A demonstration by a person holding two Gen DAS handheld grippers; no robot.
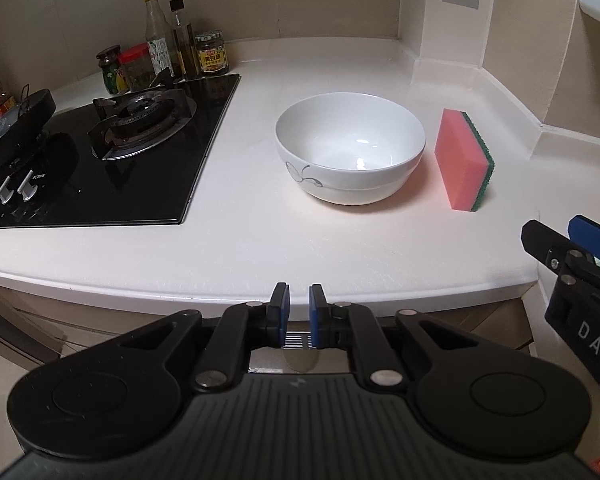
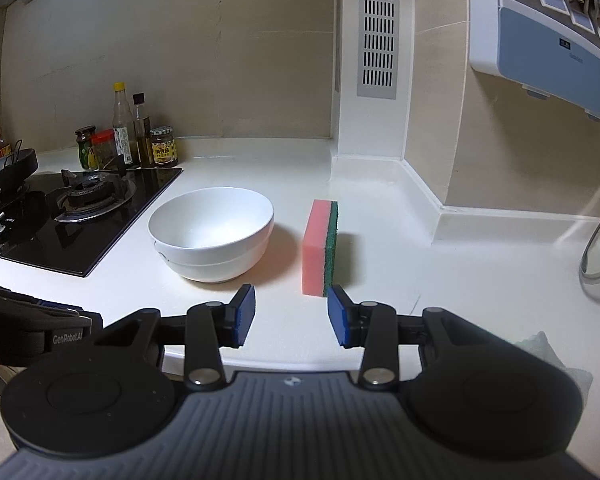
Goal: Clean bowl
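An empty white bowl with a grey floral mark stands upright on the white counter. Just to its right a pink sponge with a green scouring layer stands on its long edge. My left gripper hovers at the counter's front edge, short of the bowl, its blue pads a narrow gap apart with nothing between them. My right gripper is open wide and empty, just in front of the sponge's near end. It also shows at the right edge of the left wrist view as my right gripper.
A black gas hob lies left of the bowl, with a dark pan on its far-left burner. Sauce bottles and jars line the back wall. A curved metal faucet stands at the right, under a wall-mounted appliance.
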